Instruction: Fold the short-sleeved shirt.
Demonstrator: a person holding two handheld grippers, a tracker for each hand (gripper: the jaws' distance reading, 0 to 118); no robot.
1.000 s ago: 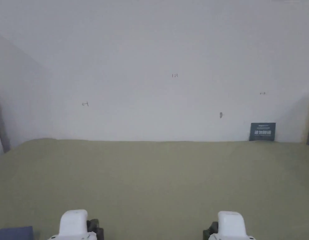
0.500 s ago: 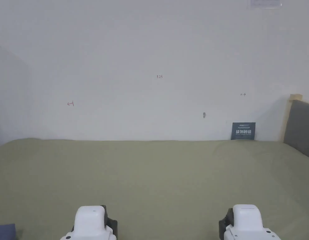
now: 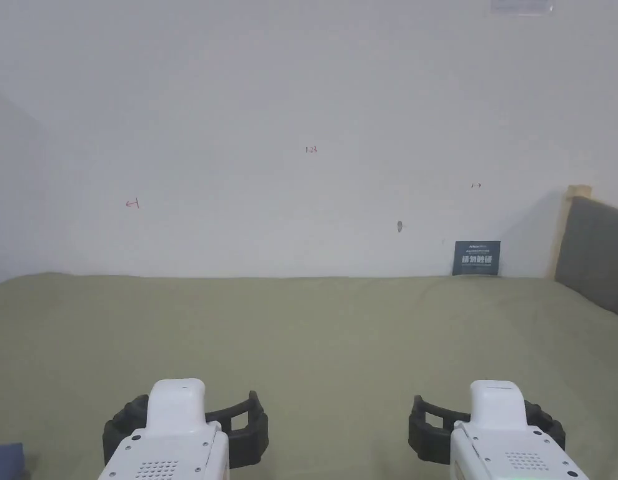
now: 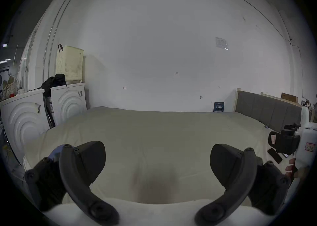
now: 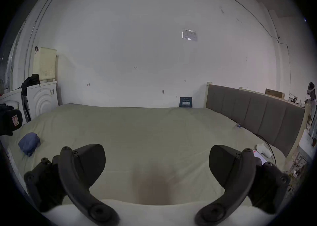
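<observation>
Blue shirt [image 5: 29, 143] bunched near the bed's [image 5: 154, 135] left edge, beside the left gripper [image 4: 157, 168]. Spread flat first, then pinch 2 shoulders. Left and right gripper [image 5: 157, 168] jaws apart, empty.

head: above bed [image 3: 338, 337], facing wall | gripper views: low, same bed

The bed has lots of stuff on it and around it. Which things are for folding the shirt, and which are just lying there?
For the job:
blue shirt, bunched up at the bed's left edge
left gripper, open
right gripper, open
bed to fold on

Just lying about:
phone
white bottle
dark card
yellow basket
black bag
</observation>
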